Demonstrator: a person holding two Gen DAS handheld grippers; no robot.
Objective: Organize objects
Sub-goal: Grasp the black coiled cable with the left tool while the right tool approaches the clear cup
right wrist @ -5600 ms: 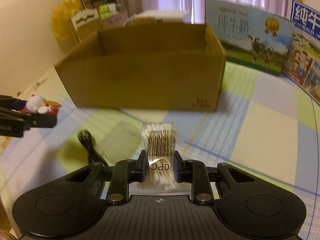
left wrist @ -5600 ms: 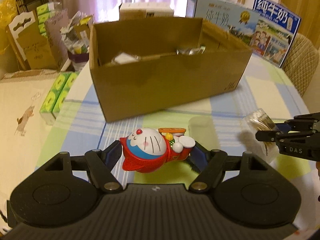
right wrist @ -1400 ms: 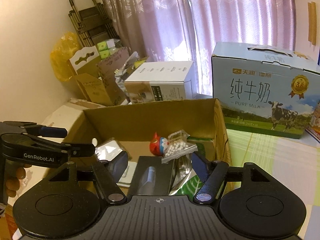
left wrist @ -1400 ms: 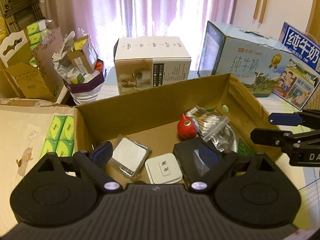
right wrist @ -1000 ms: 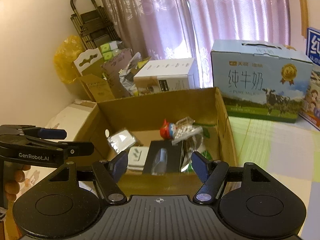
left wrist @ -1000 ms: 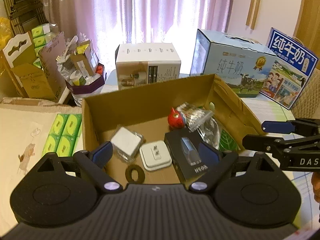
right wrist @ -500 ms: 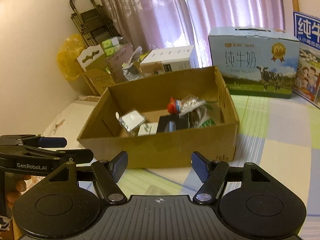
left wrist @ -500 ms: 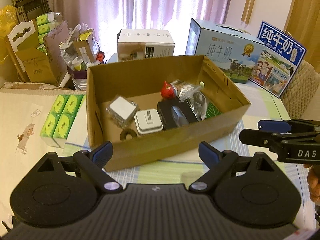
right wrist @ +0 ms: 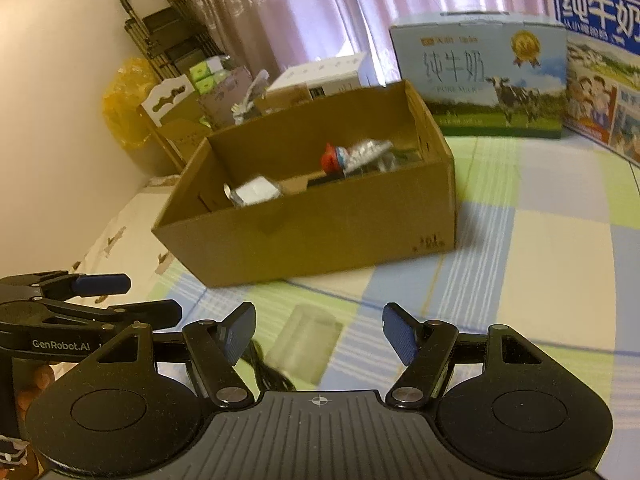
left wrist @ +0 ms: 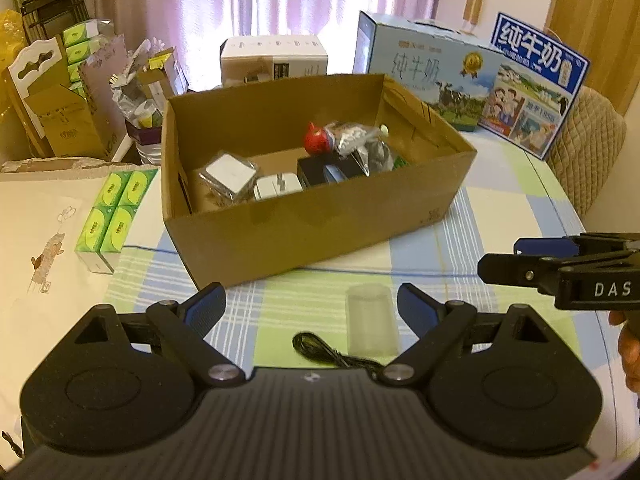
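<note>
Cardboard box [left wrist: 316, 224] on checked tablecloth [left wrist: 500, 216] – open top, holding red figure [left wrist: 317, 142], white blocks, dark box. Clear cup [left wrist: 372, 320] and black cable [left wrist: 332, 354] lie before it. Left gripper [left wrist: 311, 308] and right gripper [right wrist: 318, 332] – both spread, empty.

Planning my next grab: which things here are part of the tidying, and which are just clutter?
Job: cardboard box, clear plastic cup and black cable still on the tablecloth, both empty grippers.
Clutter: milk cartons, white box, green tissue packs, side-table boxes.
</note>
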